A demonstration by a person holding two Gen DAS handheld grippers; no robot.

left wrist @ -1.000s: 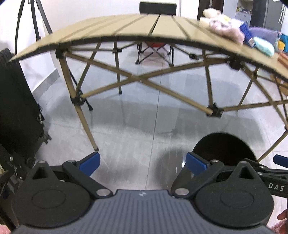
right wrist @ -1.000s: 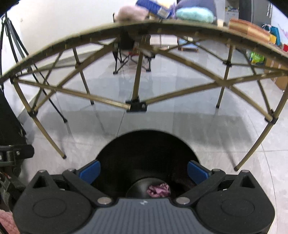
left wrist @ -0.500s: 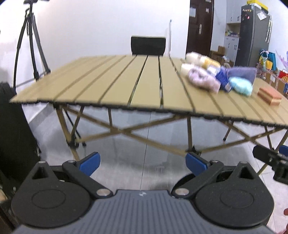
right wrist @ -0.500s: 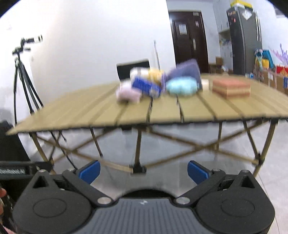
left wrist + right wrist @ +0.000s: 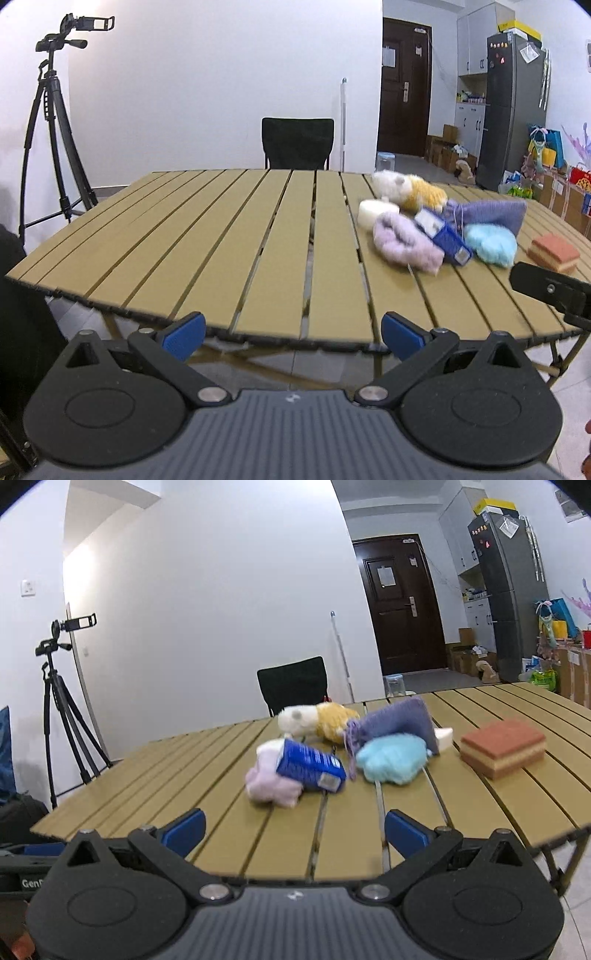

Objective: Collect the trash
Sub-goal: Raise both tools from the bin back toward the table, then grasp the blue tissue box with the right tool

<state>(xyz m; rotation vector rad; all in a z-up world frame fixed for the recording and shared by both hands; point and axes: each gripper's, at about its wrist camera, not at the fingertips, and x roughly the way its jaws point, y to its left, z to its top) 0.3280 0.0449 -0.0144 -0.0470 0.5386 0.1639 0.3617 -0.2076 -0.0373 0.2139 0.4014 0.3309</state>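
**Both grippers empty before the near table edge**

Your left gripper (image 5: 291, 334) and right gripper (image 5: 293, 832) hang just short of the near edge of the slatted folding table (image 5: 229, 236), each with jaws spread apart and nothing between them. The trash sits in one cluster toward the table's right side: a blue carton (image 5: 310, 768) lying against a pink fluffy wad (image 5: 271, 788), a light blue wad (image 5: 393, 762) beside it, a purple knitted pouch (image 5: 399, 720) behind, and a white-and-yellow plush (image 5: 317, 718) farthest back. A brown sponge block (image 5: 504, 751) lies apart, nearer the right edge.
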